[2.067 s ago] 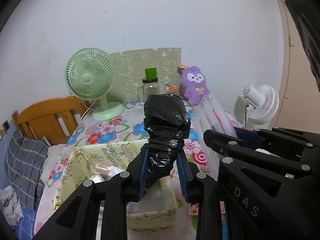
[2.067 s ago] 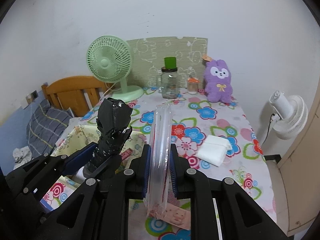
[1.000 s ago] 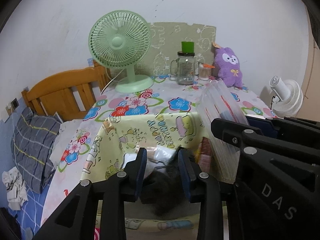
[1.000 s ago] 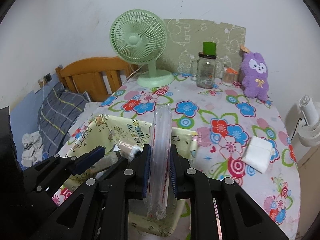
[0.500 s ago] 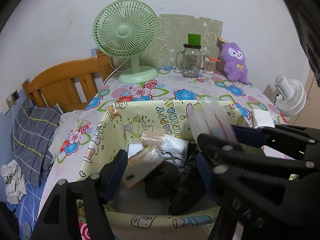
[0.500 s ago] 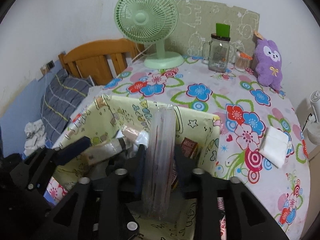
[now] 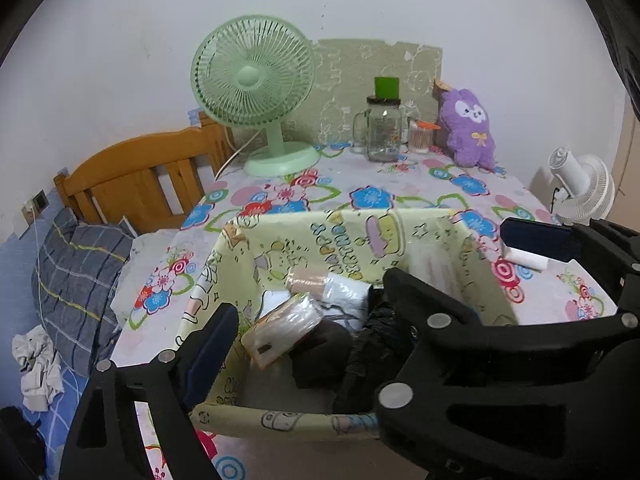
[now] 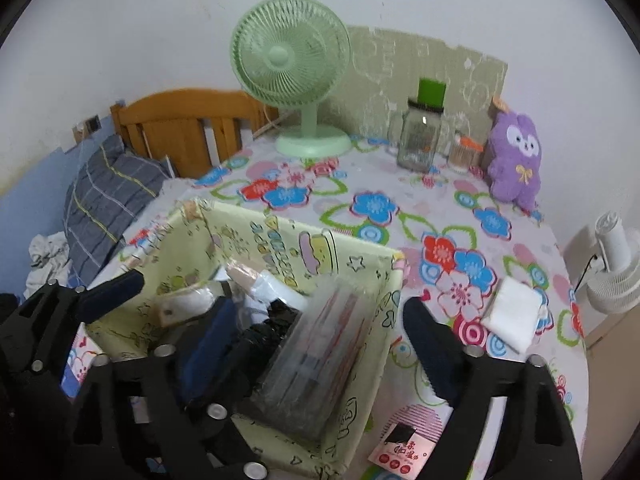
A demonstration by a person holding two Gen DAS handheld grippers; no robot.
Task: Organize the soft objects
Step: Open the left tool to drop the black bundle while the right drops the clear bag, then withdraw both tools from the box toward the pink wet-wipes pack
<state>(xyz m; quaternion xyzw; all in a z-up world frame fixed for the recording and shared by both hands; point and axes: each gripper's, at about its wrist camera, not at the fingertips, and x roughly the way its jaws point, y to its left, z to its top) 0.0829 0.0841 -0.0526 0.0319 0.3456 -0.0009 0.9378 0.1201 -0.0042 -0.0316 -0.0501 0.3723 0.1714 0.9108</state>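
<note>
A pale yellow fabric bin [image 7: 348, 236] [image 8: 280, 236] stands on the floral table. Inside lie a black plastic bag [image 7: 372, 340] [image 8: 264, 332], a clear plastic packet [image 8: 316, 356] leaning on the bin's right wall, and wrapped packs [image 7: 284, 328]. My left gripper [image 7: 308, 312] is open and empty over the bin. My right gripper [image 8: 316, 332] is open, its fingers either side of the clear packet, not gripping it. A folded white cloth [image 8: 512, 314] [image 7: 528, 260] lies on the table right of the bin. A purple plush bunny [image 8: 514, 162] [image 7: 468, 130] sits at the back.
A green desk fan [image 8: 296, 76], a glass jar with a green lid [image 8: 420, 136] and a small cup [image 8: 462, 154] stand at the back. A pink packet [image 8: 404, 440] lies at the table's front. A wooden bed frame [image 7: 136, 184] and pillow are left; a white fan [image 7: 580, 188] is right.
Both grippers lowered into the bin and opened. The left let go of the black bag and the right let go of the clear packet; both now lie in the bin.
</note>
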